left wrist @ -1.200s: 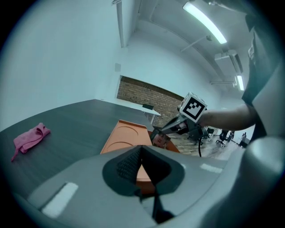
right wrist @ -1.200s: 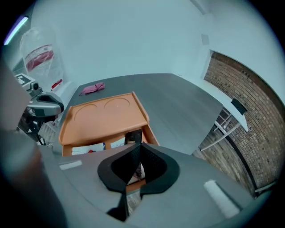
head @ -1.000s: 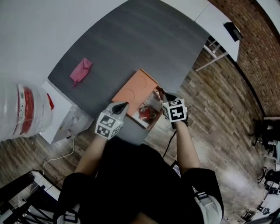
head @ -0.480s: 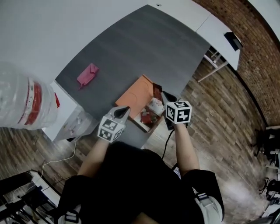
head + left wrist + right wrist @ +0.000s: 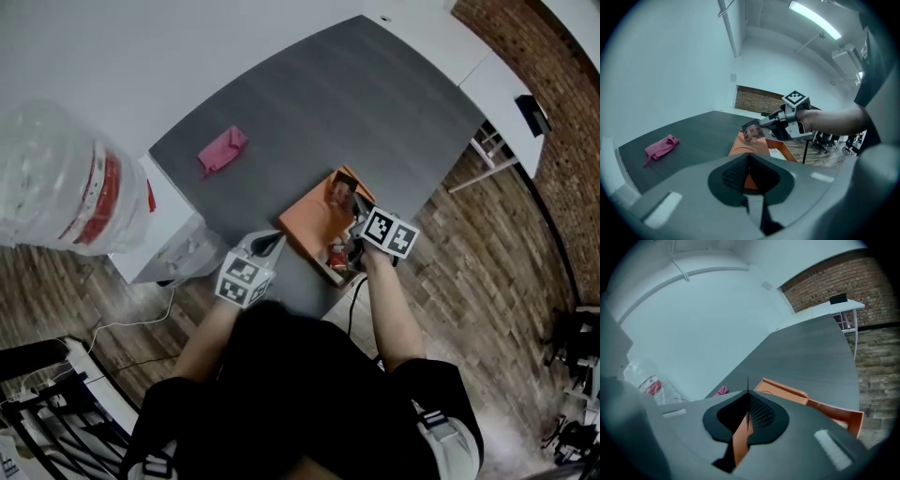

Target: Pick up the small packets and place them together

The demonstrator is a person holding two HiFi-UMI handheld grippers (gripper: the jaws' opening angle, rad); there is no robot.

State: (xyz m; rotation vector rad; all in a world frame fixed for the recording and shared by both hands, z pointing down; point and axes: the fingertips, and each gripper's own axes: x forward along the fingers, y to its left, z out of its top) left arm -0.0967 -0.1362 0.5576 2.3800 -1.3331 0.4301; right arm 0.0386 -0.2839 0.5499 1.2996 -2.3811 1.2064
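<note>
2 tongs are held over the near edge of a dark grey table (image 5: 328,103). The left tongs (image 5: 277,235) are pinched together, and nothing is held between them. The right tongs (image 5: 354,204) are squeezed tight on 1 small packet (image 5: 751,132). The packet is gripped at the very tips of the right tongs and is lifted up in the air. In the right gripper view it is seen from the side, as a thin line that sticks up from the tips.

An orange tray (image 5: 314,214) is set on the table, just in front of the left tongs and under the right tongs. The lifted packet is held above the far part of this tray. More packets (image 5: 336,255) are seen in the deep part of the tray, below the right tongs and close to the person's arm.

A pink cloth (image 5: 222,150) is laid on the table, well ahead of the left tongs and off to their left side. A big water bottle (image 5: 66,187) is seen further off on that same side.
</note>
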